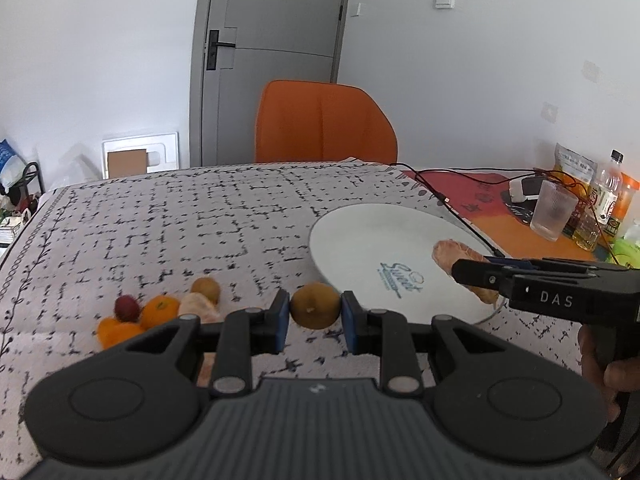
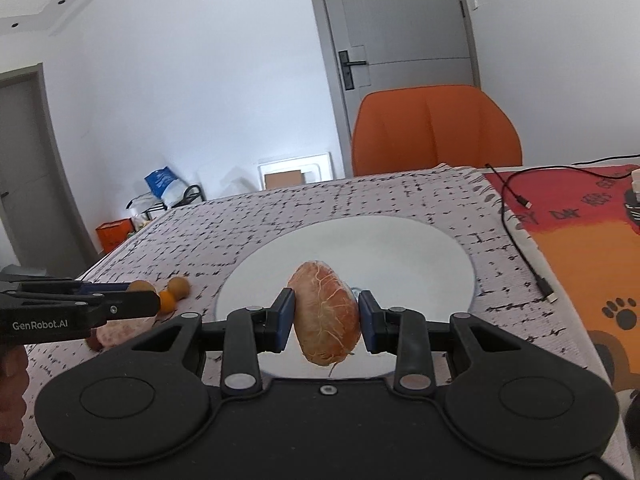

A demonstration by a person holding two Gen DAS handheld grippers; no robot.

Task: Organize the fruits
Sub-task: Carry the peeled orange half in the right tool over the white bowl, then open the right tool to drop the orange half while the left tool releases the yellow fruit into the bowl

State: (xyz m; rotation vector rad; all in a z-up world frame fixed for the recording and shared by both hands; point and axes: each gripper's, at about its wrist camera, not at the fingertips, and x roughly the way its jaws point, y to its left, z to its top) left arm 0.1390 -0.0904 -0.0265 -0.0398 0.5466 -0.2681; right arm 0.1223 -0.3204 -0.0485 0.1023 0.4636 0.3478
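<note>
My left gripper [image 1: 315, 301] is shut on a round brown fruit [image 1: 315, 311], held just above the patterned cloth beside the near left rim of the white plate [image 1: 360, 240]. To its left lie a red fruit [image 1: 127, 307], an orange [image 1: 160, 311], a peeled piece [image 1: 198, 307] and another brown fruit [image 1: 206, 289]. My right gripper [image 2: 326, 314] is shut on a peeled citrus piece [image 2: 326, 320] over the plate [image 2: 400, 248]. In the left wrist view the right gripper [image 1: 460, 272] reaches in over the plate's right side. The left gripper [image 2: 154, 304] shows at the left of the right wrist view.
An orange chair [image 1: 324, 124] stands behind the table. A black cable [image 2: 520, 236] runs along the plate's right side onto an orange mat [image 2: 580, 248]. A ribbed glass [image 1: 554, 210], bottles [image 1: 606, 196] and packets crowd the far right corner.
</note>
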